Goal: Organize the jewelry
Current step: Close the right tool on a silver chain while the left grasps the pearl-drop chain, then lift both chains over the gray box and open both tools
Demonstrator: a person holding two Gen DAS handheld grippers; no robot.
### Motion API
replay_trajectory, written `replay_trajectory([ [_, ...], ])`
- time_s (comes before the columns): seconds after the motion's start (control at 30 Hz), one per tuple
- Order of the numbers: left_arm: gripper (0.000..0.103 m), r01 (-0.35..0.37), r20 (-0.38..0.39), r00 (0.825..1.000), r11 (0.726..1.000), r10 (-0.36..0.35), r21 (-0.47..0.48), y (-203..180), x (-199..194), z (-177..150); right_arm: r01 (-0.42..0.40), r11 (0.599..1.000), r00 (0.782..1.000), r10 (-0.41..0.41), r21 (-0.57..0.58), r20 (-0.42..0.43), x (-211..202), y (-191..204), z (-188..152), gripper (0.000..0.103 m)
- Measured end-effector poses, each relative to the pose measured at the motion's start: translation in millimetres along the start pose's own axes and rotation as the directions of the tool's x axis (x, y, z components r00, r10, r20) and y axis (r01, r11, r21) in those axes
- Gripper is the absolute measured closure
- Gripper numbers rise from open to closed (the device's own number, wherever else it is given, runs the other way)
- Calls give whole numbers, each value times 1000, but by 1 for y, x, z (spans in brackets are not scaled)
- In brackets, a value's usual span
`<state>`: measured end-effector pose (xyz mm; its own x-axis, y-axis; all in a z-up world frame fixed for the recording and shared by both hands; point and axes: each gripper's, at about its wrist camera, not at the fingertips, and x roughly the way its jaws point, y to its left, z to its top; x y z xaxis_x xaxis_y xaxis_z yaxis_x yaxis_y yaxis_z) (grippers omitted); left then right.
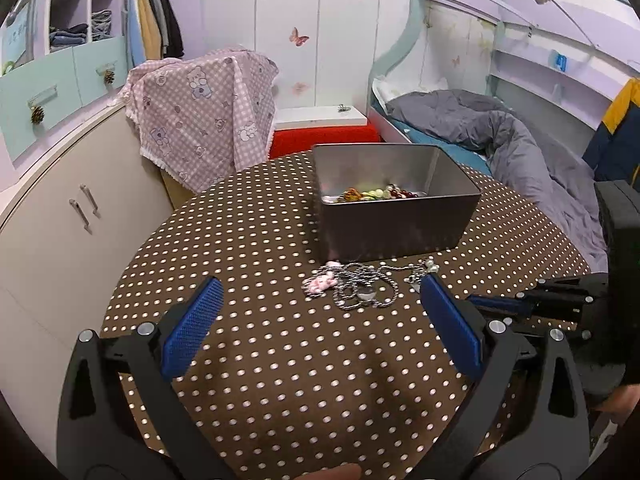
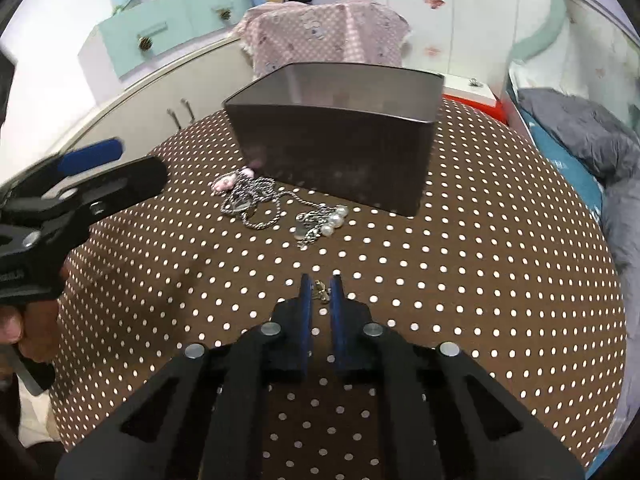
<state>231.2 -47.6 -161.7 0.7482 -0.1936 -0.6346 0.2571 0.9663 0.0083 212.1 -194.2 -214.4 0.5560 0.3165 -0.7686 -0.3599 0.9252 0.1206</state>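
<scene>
A round table [image 1: 256,240] under a brown cloth with white dots carries a dark metal tin [image 1: 396,216], open at the top, standing toward the far side. Inside the tin, on its floor, lies a heap of coloured beads [image 1: 376,194] in green, orange and dark red. Just in front of the tin's near wall, on the cloth, a silver chain necklace [image 1: 366,288] lies in loose loops, with a small pink charm [image 1: 318,283] at its left end and a cluster of pearls [image 2: 334,220] on fine silver links at its right end; the pink charm sits close to the tin's near left corner. The left claw [image 1: 320,316] hangs over the near part of the table with its blue pads spread wide, nothing between them, the necklace lying beyond its tips. The right claw [image 2: 320,292] is low over the cloth, nearer than the pearls, its blue pads drawn almost together with a small gold-coloured trinket [image 2: 322,291] showing in the narrow gap between them; whether the pads actually press on it is too small to tell. Beyond the table stand a pink checked cloth [image 1: 204,120] draped over something, cream cabinets to the left, and a bed with a grey quilt [image 1: 512,140] to the right.
</scene>
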Motion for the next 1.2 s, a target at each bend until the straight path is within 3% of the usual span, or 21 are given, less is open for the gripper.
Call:
replay_trajectory([
  [0.27,7,54,-33,998,994,-51,91,-38,25,9,5,997,999,-8,83,45,-21,-29,-8,97],
  [0.43,20,111,-95,991,981,-97,159,-67,49,10,25,989,998,-33,143,59,-38,-54,-10,97],
  [0.53,31,125,-132,986,977,-103,172,-75,65,6,36,985,997,-48,169,67,-44,-65,-11,97],
  [0.7,77,183,-199,969,970,-150,159,-76,78,4,35,982,996,-50,188,79,-51,-70,-11,97],
  [0.8,94,210,-203,962,968,-180,138,-74,77,4,33,982,995,-49,187,82,-53,-71,-9,97],
  [0.87,94,231,-200,958,967,-208,104,-68,73,4,29,983,995,-46,183,86,-53,-70,-6,97],
  [1.2,94,249,-87,966,966,-242,76,-42,13,15,12,989,991,-31,147,131,-70,-55,10,97],
])
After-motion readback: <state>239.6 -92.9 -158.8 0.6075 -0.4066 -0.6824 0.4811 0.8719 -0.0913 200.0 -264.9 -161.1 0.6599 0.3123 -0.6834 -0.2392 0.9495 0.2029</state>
